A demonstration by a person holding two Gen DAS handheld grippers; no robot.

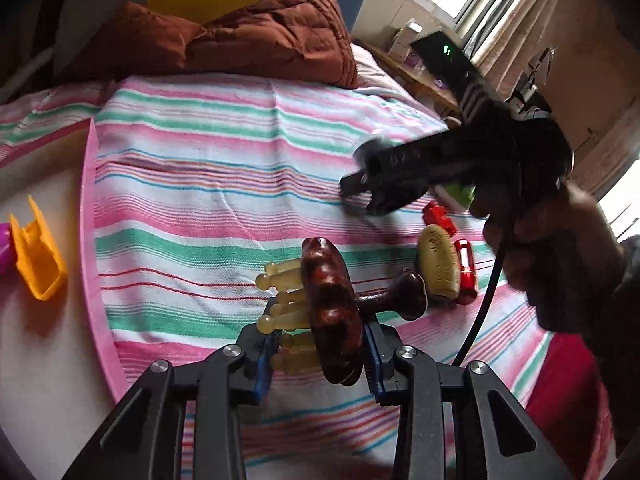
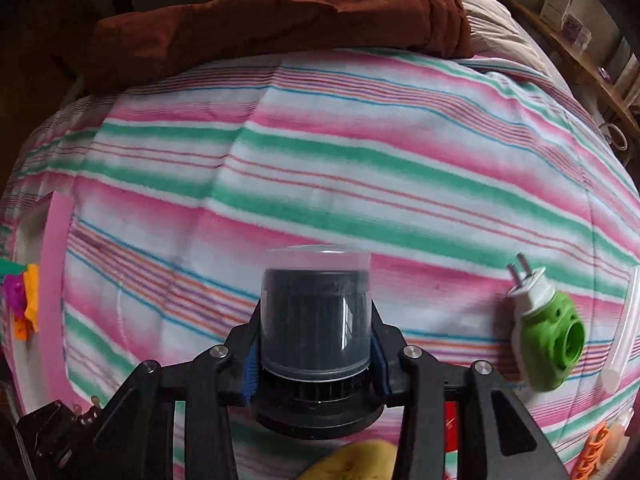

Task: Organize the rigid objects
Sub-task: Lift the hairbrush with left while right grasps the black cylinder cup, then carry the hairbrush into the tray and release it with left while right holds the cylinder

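Observation:
In the left wrist view my left gripper (image 1: 318, 354) is shut on a dark brown wooden massager (image 1: 332, 312) with pale knobbed legs, held above the striped bedspread (image 1: 208, 168). My right gripper (image 1: 360, 192) shows there as a dark blurred shape to the upper right, held by a hand. In the right wrist view my right gripper (image 2: 316, 354) is shut on a clear-lidded black cylindrical container (image 2: 316, 316), lifted over the bedspread (image 2: 360, 160).
A pink-rimmed tray (image 1: 90, 216) at left holds an orange piece (image 1: 36, 256). A tan oval object (image 1: 438, 264) and red objects (image 1: 466, 268) lie right of the massager. A green and white plug-in device (image 2: 540, 328) and a white tube (image 2: 622, 332) lie at right. A brown quilt (image 1: 248, 36) lies behind.

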